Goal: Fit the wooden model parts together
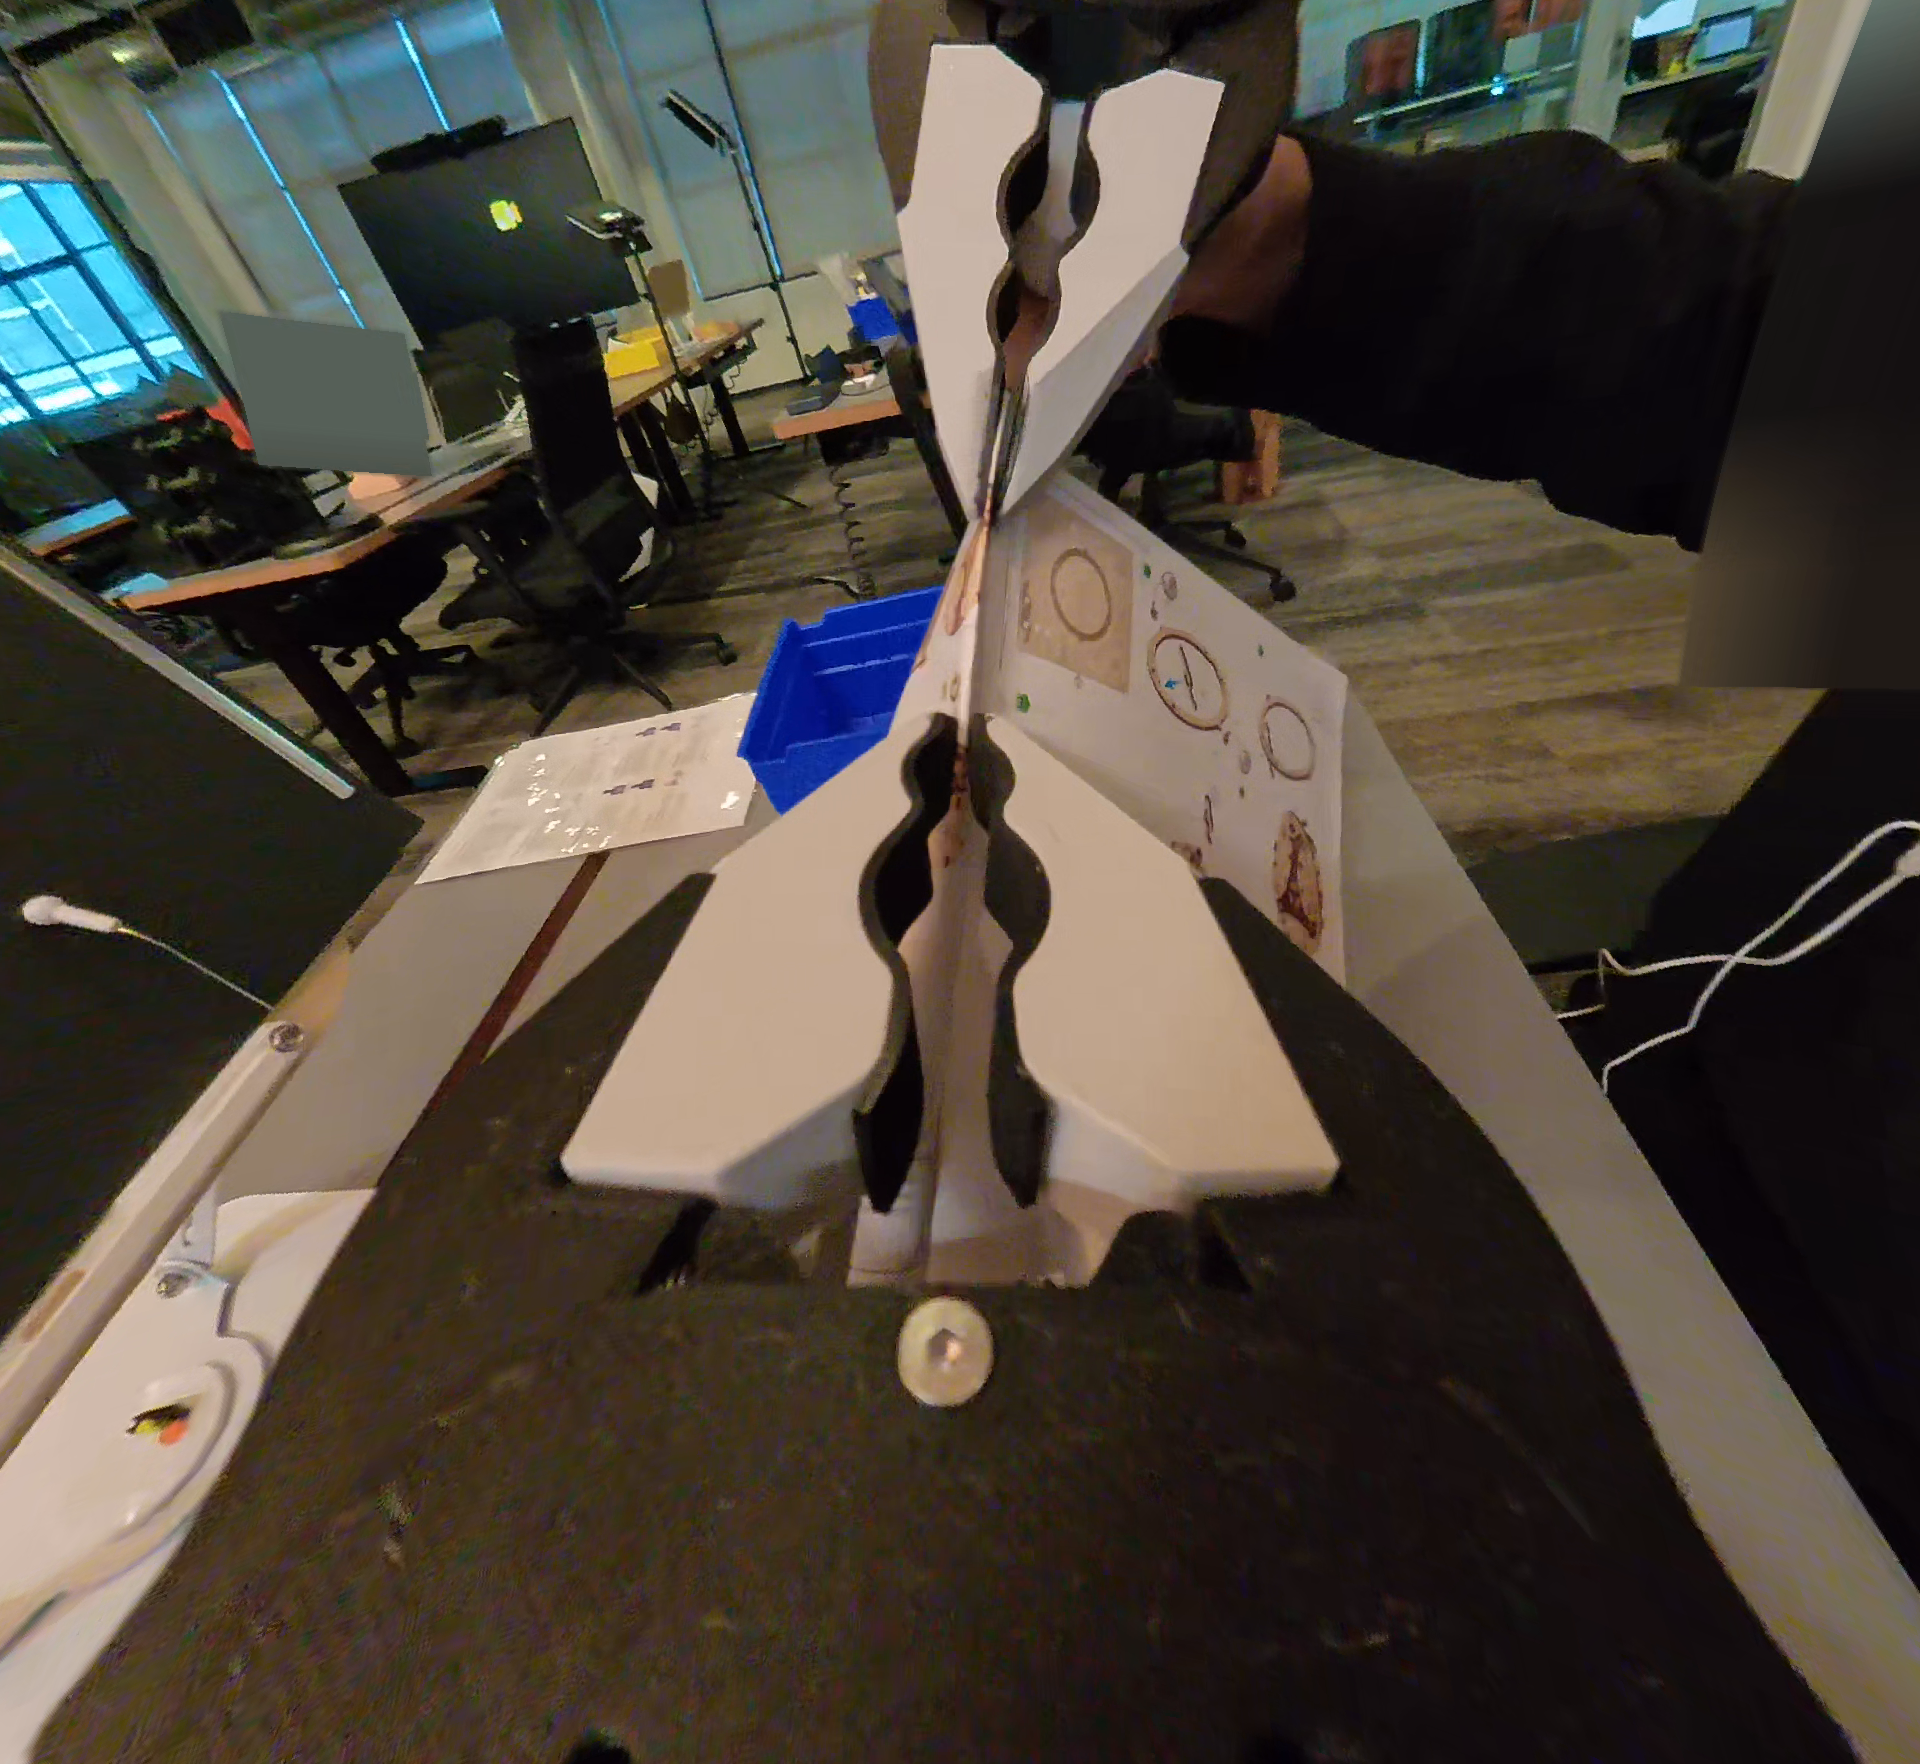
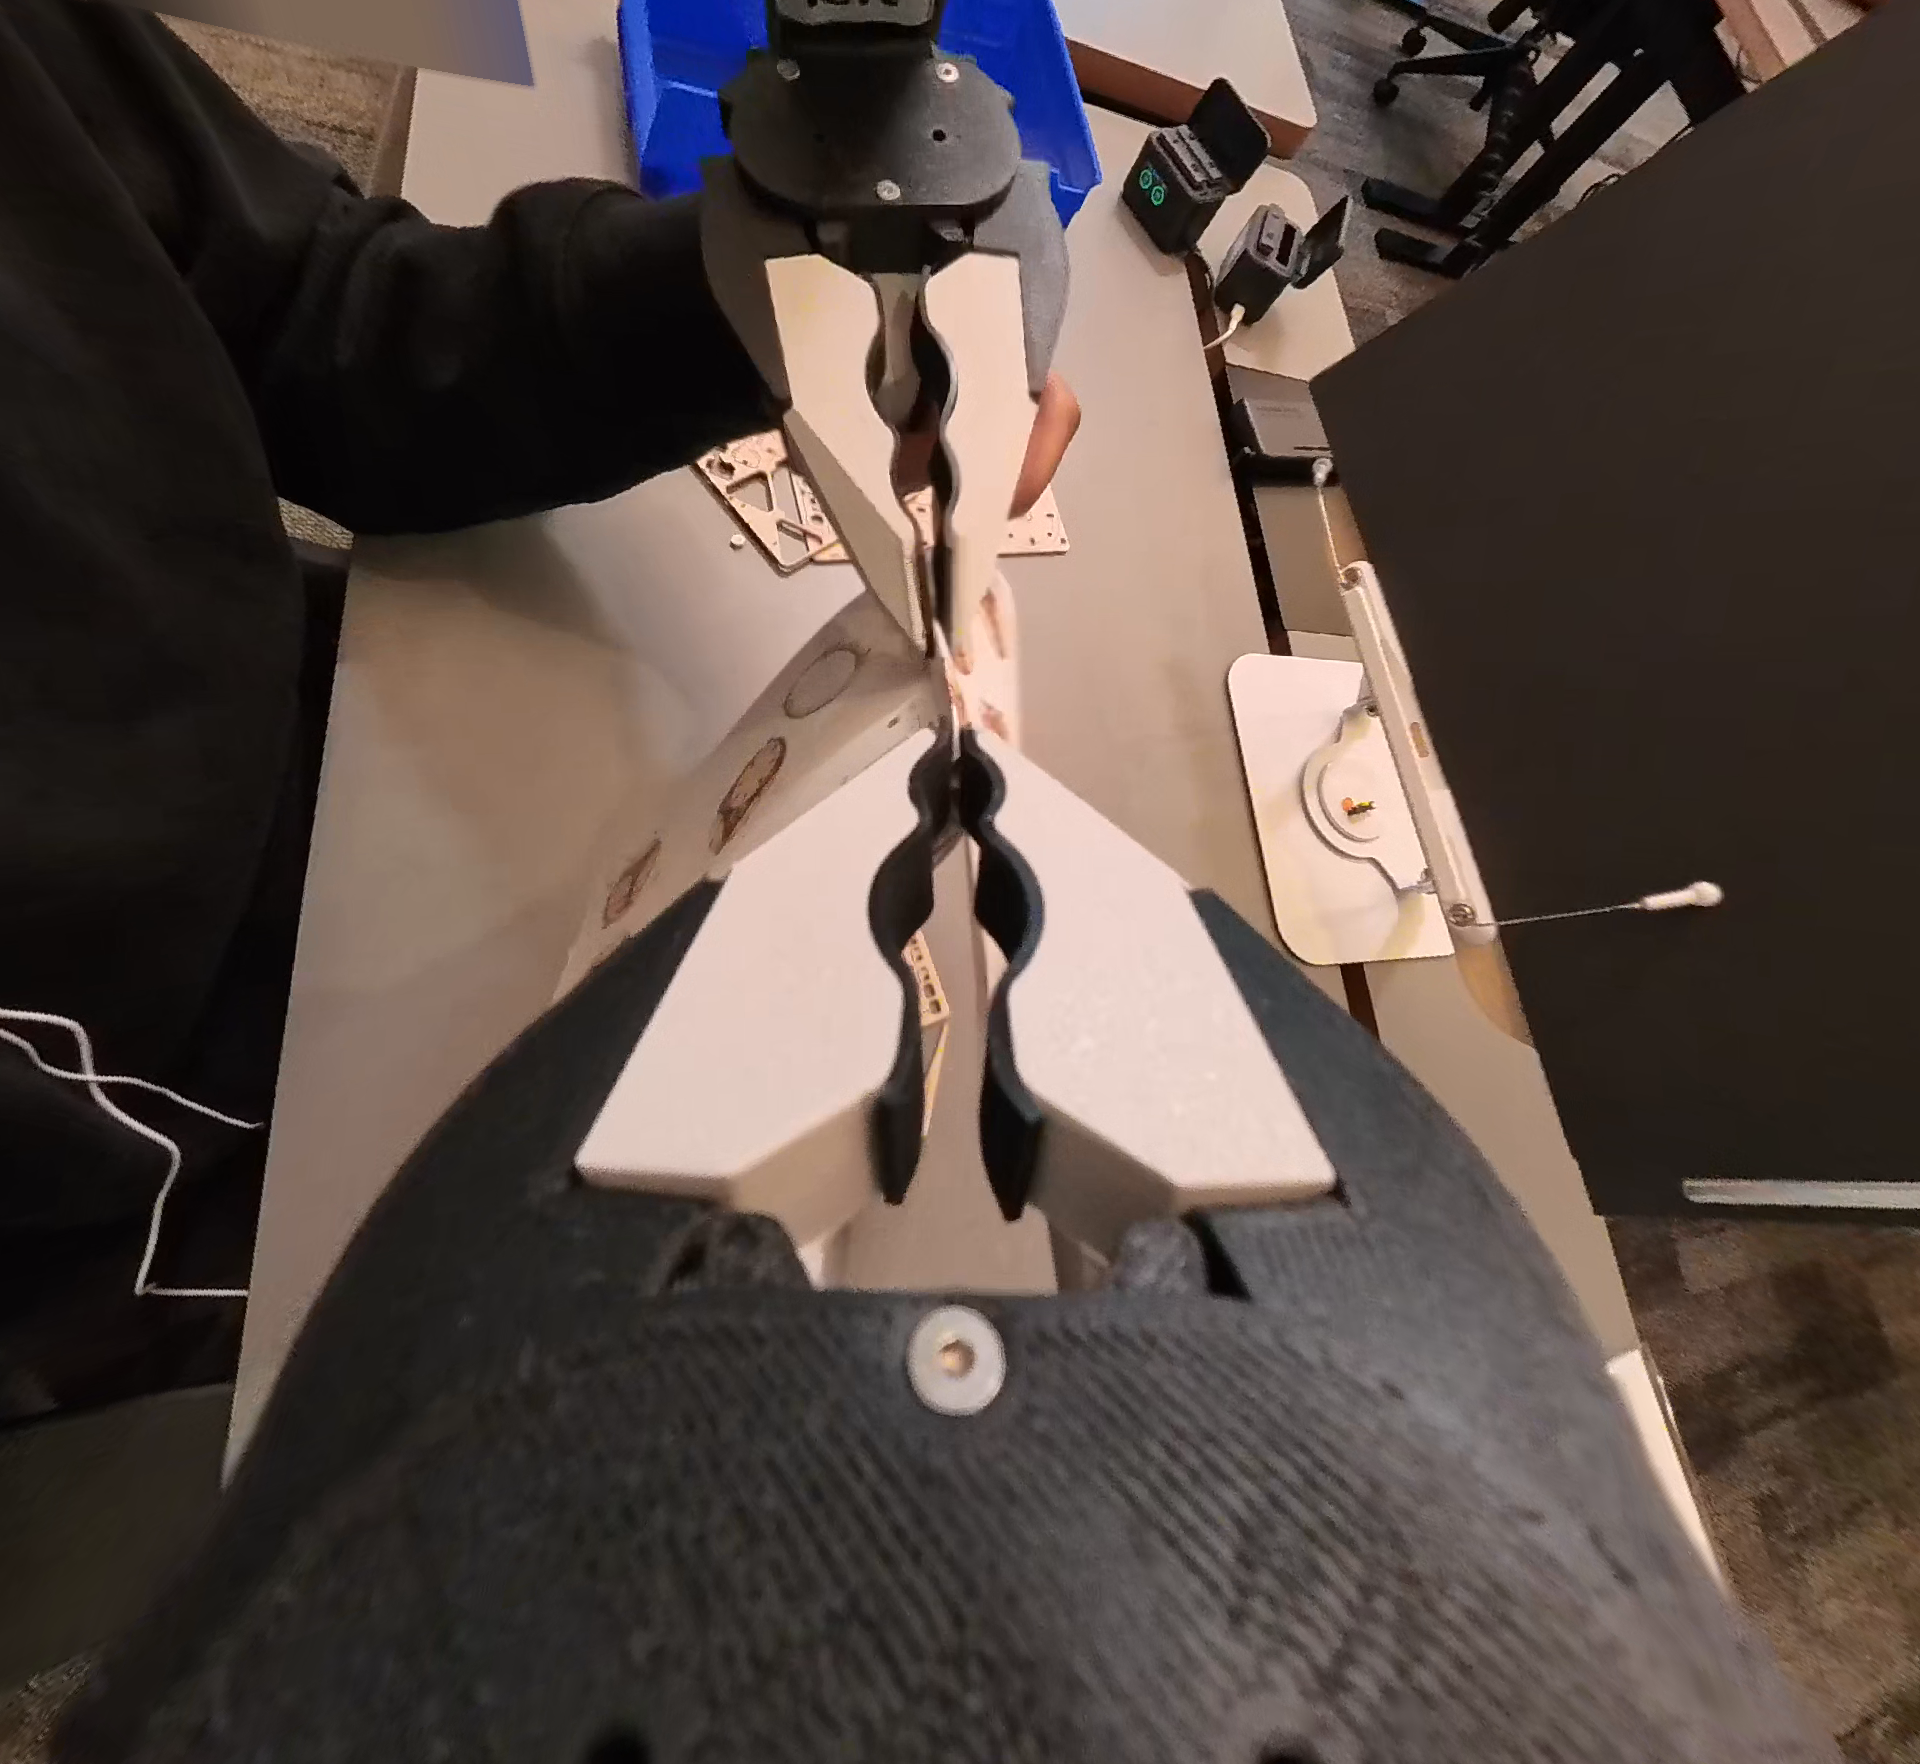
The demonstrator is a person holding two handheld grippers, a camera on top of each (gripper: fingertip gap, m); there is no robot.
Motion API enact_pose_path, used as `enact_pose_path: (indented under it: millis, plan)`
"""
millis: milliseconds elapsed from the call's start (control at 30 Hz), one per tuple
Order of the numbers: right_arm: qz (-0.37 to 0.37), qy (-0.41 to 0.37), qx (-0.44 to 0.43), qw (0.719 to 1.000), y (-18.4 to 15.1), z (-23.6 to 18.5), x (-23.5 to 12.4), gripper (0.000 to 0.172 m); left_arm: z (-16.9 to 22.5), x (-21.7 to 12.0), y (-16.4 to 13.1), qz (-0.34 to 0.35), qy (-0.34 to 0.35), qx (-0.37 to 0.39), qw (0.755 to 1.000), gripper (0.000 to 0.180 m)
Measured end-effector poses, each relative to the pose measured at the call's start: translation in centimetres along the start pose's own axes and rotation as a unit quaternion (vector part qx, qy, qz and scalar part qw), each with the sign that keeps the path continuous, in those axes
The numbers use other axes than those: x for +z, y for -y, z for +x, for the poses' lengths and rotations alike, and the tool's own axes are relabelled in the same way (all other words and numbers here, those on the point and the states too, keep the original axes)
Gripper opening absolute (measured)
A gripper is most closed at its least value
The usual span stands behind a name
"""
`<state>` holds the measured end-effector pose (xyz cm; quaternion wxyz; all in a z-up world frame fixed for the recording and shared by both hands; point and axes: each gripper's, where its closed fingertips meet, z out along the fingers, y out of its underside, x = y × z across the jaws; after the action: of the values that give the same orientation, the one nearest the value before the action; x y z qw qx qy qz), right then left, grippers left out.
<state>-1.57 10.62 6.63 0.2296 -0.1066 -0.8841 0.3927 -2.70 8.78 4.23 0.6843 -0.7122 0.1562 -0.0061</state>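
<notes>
A white printed sheet with pictures of brown rings is folded along a ridge and held up above the grey table. My left gripper is shut on the near end of the fold, with paper running back between its pads. My right gripper faces it from above and is shut on the far end of the same fold. In the right wrist view my right gripper pinches the sheet, which drapes down to the left. The left gripper meets it tip to tip.
A blue bin stands at the table's far end beside a sheet in a shiny sleeve. Flat metal plates lie under the grippers. Black panels, a white base plate and small black cases stand to the side. Some 4 cm of space lies between my two pairs of fingers.
</notes>
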Motion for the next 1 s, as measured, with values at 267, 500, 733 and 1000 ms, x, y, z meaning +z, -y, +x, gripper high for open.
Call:
enact_pose_path:
  millis: [267,500,733,1000]
  plan:
    - [0.009,-0.007,-0.001,1.000,0.4,-0.1,-0.5,0.000,0.2,-0.2,0.8,0.020,0.004,0.000,1.000,0.004]
    - [0.016,-0.022,-0.004,1.000,0.6,0.4,-1.7,0.000,-0.2,-0.7,0.8,0.012,0.028,0.024,0.999,0.016]
    - [0.027,-0.021,-0.006,0.999,0.6,0.0,-1.9,0.000,-0.4,0.1,0.1,0.002,0.036,0.032,0.999,0.027]
    - [0.018,-0.035,-0.007,0.999,0.2,0.4,-2.2,0.000,0.1,0.5,-0.2,-0.024,0.003,0.009,1.000,0.000]
